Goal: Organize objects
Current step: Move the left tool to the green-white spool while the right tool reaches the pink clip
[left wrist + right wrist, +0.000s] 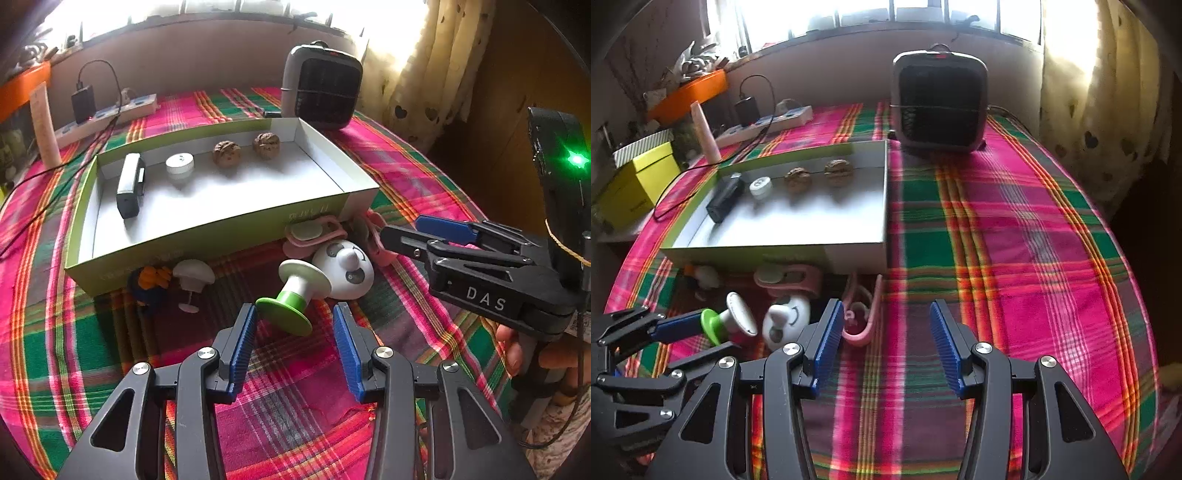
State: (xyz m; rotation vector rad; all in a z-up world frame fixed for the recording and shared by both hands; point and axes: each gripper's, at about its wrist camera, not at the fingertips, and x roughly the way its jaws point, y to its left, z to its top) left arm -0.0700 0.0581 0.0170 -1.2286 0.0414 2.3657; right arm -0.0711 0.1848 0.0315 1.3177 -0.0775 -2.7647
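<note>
left gripper is hovering low over the plaid cloth with its jaws apart; the green flange of the green-and-white spool toy is lying just beside the left blue pad, whether it is touching can't be told, and nothing is pressed between the pads. right gripper is also standing open over bare cloth, nothing between its pads, with the pink looped clip just beyond its left finger. the open box is sitting toward the far-left part of the table; inside, along its far wall, are lying a black-and-silver stick device, a white round cap and two walnuts in a row. the unsorted pieces are crowding along the box's near wall: a blue-and-orange lump near the near-left corner, a white mushroom-shaped piece beside it, then the spool toy leaning against the white panda-faced dome, with a pink holder behind them touching the box wall. a dark heater is standing at the far edge of the table, a power strip with a plugged charger at the far-left edge. a person's fingers are wrapping the right gripper's handle.
</note>
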